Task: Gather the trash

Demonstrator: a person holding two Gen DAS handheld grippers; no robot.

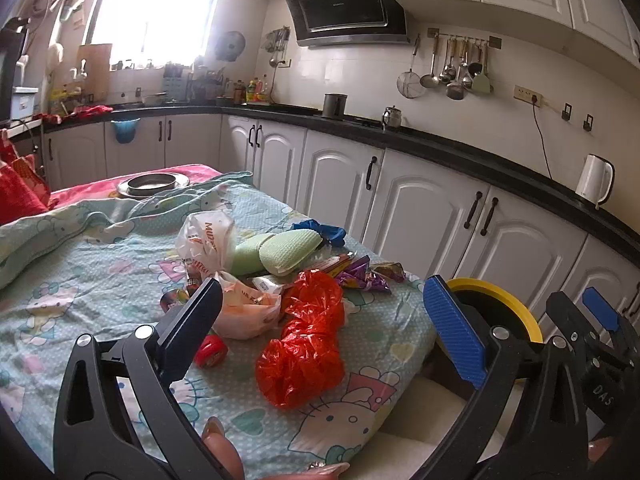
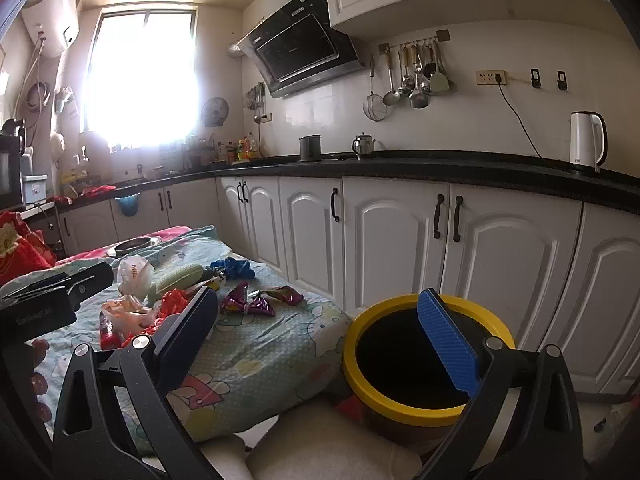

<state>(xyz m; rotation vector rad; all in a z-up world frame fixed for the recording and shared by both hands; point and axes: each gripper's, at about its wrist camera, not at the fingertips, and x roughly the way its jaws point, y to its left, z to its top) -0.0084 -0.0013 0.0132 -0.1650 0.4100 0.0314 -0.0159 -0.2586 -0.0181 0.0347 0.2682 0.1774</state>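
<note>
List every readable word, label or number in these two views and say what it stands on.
"DAS": on the right gripper's black body, left wrist view.
"MU..." and "...ffin", orange letters cut off by folds: on the white plastic bag.
Range hood logo: too small to read.
Grey lettering on the left gripper's body, right wrist view: blurred, unreadable.
Purple snack wrappers print: too small to read.
</note>
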